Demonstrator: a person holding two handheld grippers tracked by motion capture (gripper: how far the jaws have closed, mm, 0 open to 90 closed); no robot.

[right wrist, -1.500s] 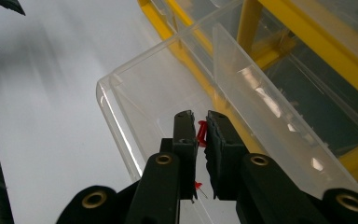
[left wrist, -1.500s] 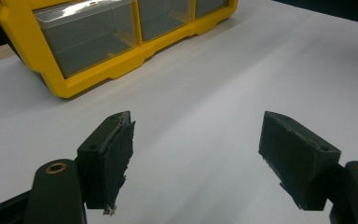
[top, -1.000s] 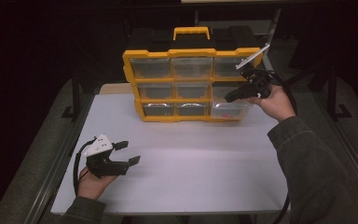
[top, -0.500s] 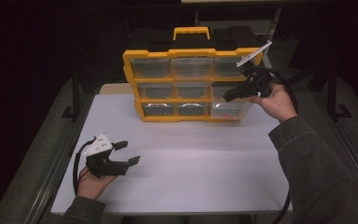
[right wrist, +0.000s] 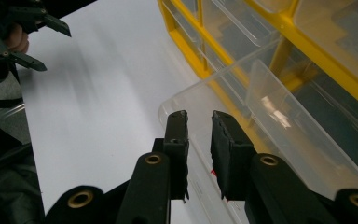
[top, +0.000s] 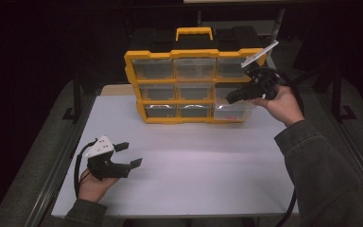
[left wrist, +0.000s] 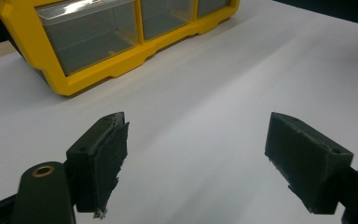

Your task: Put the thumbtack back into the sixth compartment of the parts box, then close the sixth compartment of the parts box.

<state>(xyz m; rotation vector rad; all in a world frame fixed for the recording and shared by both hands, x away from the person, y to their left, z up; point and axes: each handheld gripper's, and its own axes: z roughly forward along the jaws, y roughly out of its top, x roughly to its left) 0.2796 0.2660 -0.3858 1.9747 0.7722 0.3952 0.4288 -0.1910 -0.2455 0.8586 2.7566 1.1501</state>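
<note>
Right gripper (top: 231,98) fingers nearly closed over pulled-out clear drawer (right wrist: 242,135); left gripper (top: 128,155) gapes.

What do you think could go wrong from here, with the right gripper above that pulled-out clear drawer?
The clear drawer sits pulled out of the yellow organizer at the bottom right; a push or snag from the right gripper, whose jaws stand nearly closed with nothing between them, might tip it out. The organizer stands upright on the white table, so a hard tug could shift or topple it. The left gripper, jaws wide, waits too far off to steady it.
</note>
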